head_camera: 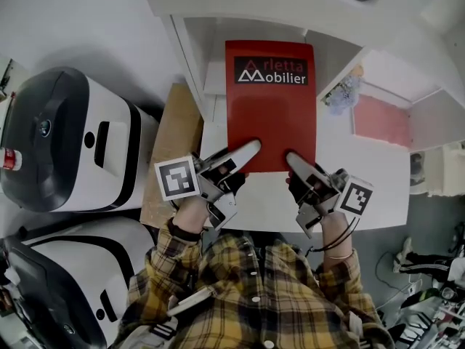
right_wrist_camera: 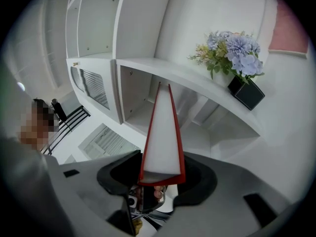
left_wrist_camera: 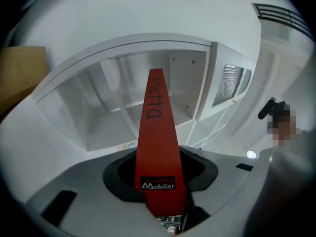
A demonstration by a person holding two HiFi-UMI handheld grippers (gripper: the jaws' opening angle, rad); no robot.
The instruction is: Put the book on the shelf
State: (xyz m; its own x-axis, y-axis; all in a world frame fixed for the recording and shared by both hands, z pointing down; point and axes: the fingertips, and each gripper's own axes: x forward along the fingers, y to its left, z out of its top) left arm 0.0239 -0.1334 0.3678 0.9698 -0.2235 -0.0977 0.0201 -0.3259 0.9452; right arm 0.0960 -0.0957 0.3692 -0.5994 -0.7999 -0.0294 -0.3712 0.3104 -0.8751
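Below the head camera, items by size:

1. Shelf unit (head_camera: 195, 57), white, with open compartments split by upright dividers. It fills the ground ahead of both grippers.
2. Two white-and-black machine casings (head_camera: 69, 140), at the person's left, well apart from the shelf work. A brown board (head_camera: 171, 151) stands between them and the shelf unit.
3. Book (head_camera: 270, 115), red, with a black title label near its far end.
   - Orientation: front cover faces up to the head camera, and the long axis runs straight away from the person.
   - Position: held off the surface, far short edge at the mouth of an open compartment, near short edge at the grippers. Contact with the shelf board cannot be told.
   - Edges: the left gripper view looks along the spine (left_wrist_camera: 157, 132), the right gripper view along the white page edge (right_wrist_camera: 162, 132).
4. Left gripper (head_camera: 251, 150), clamped on the book's near left corner, one finger lying on the cover. It points roughly level toward the shelf, and its marker cube (head_camera: 177, 177) faces up.
5. Right gripper (head_camera: 294, 160), clamped on the near right corner and angled inward.
6. Plaid sleeves (head_camera: 174, 257), elbows drawn in close to the body.
7. Pale blue flowers (right_wrist_camera: 232, 53) in a black pot (right_wrist_camera: 245, 94), on a shelf board right of the book.
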